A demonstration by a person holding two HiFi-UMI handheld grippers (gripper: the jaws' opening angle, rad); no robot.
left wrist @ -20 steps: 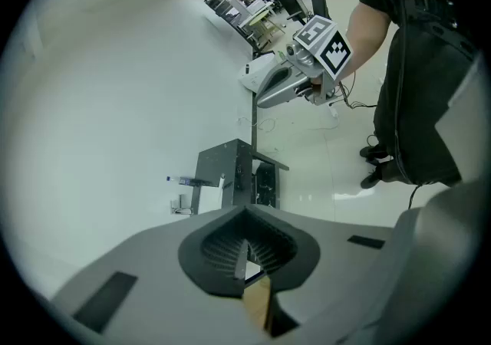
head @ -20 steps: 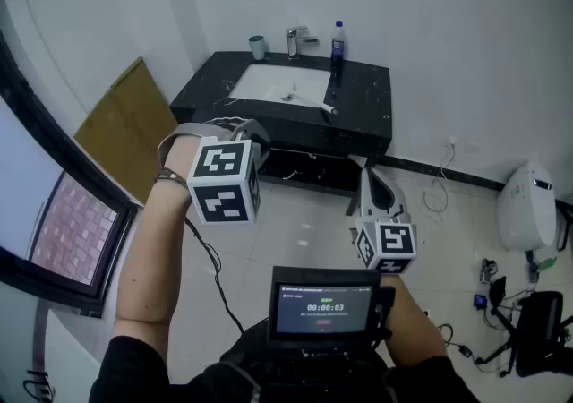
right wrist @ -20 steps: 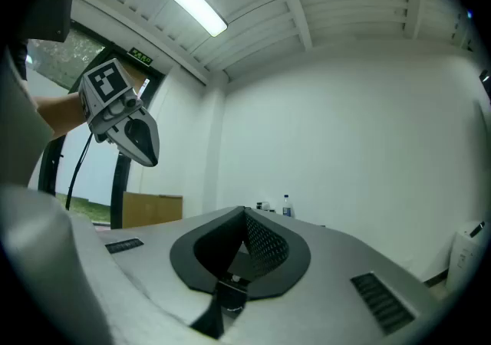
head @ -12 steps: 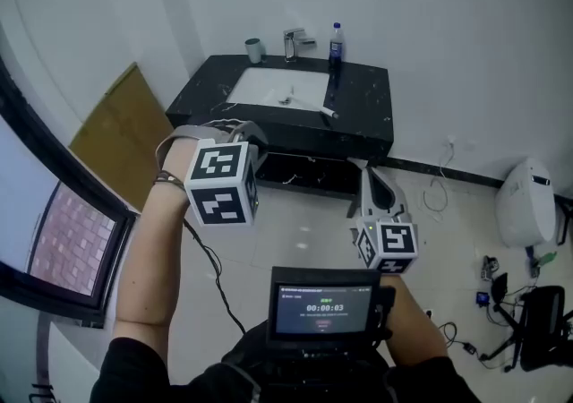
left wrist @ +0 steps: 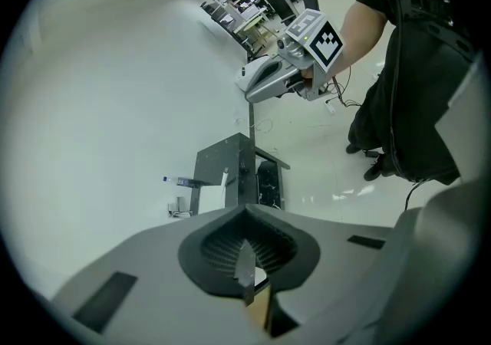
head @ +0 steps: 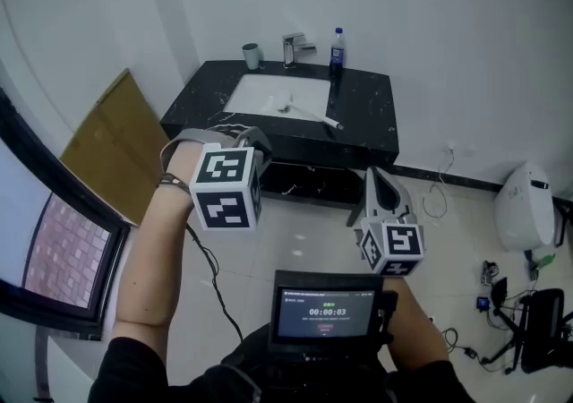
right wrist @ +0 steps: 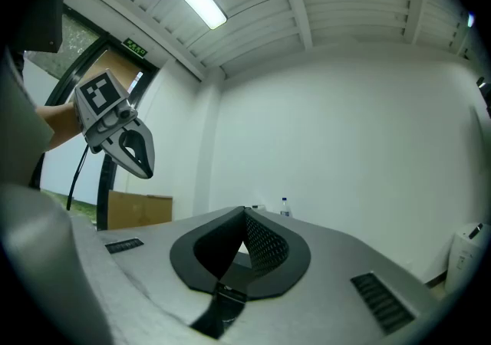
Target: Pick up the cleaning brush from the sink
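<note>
The cleaning brush [head: 315, 115], with a long white handle, lies across the right edge of the white sink basin [head: 260, 92] in the black vanity [head: 367, 124], far ahead in the head view. Both grippers hang in the air well short of the vanity, above the floor. My left gripper [head: 243, 135] is at the left, tilted down, jaws shut with nothing in them [left wrist: 245, 209]. My right gripper [head: 372, 177] is lower right, roughly level, jaws shut and empty [right wrist: 245, 211]. Each gripper shows in the other's view: the right gripper [left wrist: 284, 75] and the left gripper [right wrist: 123, 133].
A blue-capped bottle [head: 337, 46], a tap [head: 292, 46] and a cup [head: 251, 55] stand at the vanity's back edge. Cardboard [head: 112, 146] leans on the left wall. A white appliance [head: 528, 204] and cables are at the right. A small screen [head: 327, 310] sits at my chest.
In the head view the vanity has drawn slightly nearer and lower. Both grippers keep about the same places and stay shut.
</note>
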